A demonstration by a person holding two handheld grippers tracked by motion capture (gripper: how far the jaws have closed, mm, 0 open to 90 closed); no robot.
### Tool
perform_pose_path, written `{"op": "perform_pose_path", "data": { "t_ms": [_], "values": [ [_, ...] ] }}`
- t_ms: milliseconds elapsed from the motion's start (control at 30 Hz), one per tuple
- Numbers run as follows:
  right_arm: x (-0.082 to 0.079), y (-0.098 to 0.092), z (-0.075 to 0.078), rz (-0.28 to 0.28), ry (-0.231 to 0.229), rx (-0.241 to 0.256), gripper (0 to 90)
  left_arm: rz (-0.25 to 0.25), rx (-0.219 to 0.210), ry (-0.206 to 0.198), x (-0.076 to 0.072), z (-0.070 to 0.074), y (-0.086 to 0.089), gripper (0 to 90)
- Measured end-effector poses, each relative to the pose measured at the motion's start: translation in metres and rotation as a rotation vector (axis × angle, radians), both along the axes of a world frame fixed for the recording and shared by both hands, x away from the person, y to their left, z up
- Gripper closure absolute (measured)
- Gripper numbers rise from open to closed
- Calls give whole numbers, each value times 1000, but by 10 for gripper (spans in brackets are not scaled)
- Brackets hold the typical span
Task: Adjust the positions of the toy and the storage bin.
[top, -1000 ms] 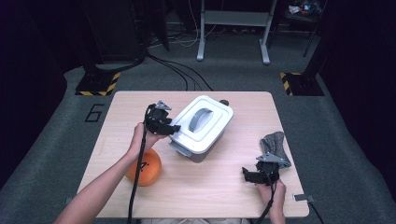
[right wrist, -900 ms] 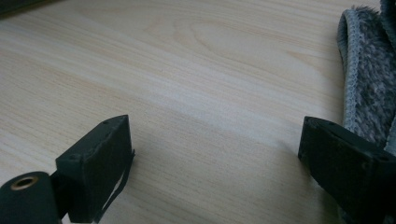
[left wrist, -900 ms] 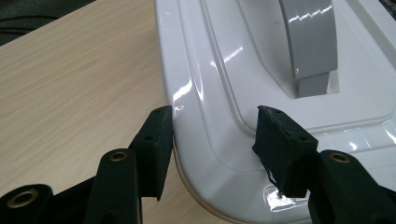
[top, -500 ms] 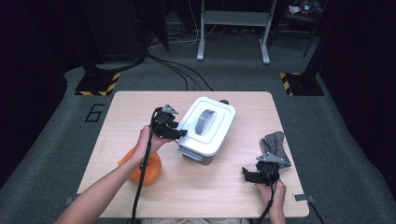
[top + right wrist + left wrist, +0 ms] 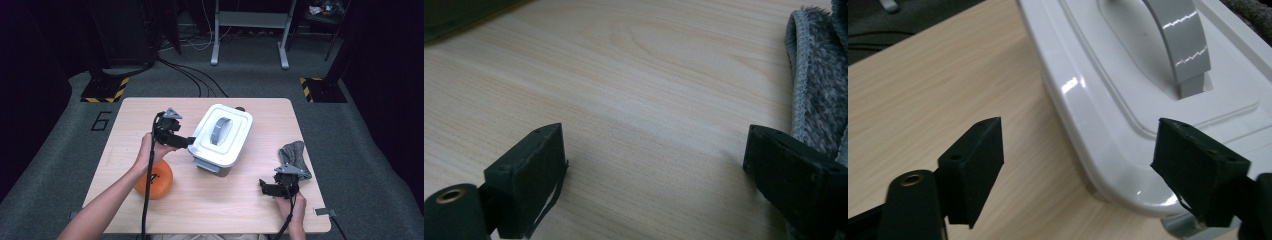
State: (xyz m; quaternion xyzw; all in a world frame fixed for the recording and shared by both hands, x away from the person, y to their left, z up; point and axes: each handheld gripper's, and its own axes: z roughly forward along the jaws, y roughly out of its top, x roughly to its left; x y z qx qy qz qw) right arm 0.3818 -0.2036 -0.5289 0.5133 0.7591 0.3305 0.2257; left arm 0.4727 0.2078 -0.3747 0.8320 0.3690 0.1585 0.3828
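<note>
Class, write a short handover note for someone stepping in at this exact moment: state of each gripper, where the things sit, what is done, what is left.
Left gripper: open, at the near-left rim of the white rectangular plastic box with the grey handle on its lid, one jaw over the lid.
Right gripper: open, low over the light wooden table, beside the grey fuzzy cloth.
Orange ball: near the left forearm, untouched.
Done: nothing gripped; lid on.
Left: probably close on the lid's rim.
</note>
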Motion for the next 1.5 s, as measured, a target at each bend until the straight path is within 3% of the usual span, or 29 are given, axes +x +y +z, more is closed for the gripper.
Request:
{"op": "perform_pose_path", "data": {
  "t_ms": [100,233,367,467,600,700,800,867,967,1067,1267,1300,1400,1500],
  "values": [
    [0,0,0,0,0,0,89,30,-3,-19,-4,4,19,140],
    [0,0,0,0,0,0,89,94,-40,-38,-7,7,50,119],
    [1,-1,0,-1,1,3,91,152,-63,-48,-11,3,74,99],
    [1,-3,2,2,5,15,100,194,-55,-57,-13,-1,93,96],
    [-1,-9,17,0,-34,41,94,240,-78,-37,-13,-7,115,85],
    [-2,-11,35,-2,-59,51,83,279,-41,-59,-13,-11,128,81],
    [0,-16,50,-18,-86,41,66,312,-13,-52,-10,-21,142,69],
    [5,-23,58,-35,-87,30,57,326,-32,-15,-7,-27,153,59],
    [14,-35,62,-83,-77,11,46,365,-7,-6,-3,-38,167,49],
    [26,-46,60,-127,-34,-18,4,389,68,10,0,-51,179,47],
    [45,-59,48,-183,44,-20,2,430,35,57,5,-74,201,31],
    [47,-61,45,-182,50,-21,14,434,26,54,5,-77,202,31],
    [52,-62,40,-194,67,-21,44,427,55,64,7,-89,203,28],
    [57,-63,34,-200,98,-28,97,428,25,95,11,-100,206,16]
  ]
}}
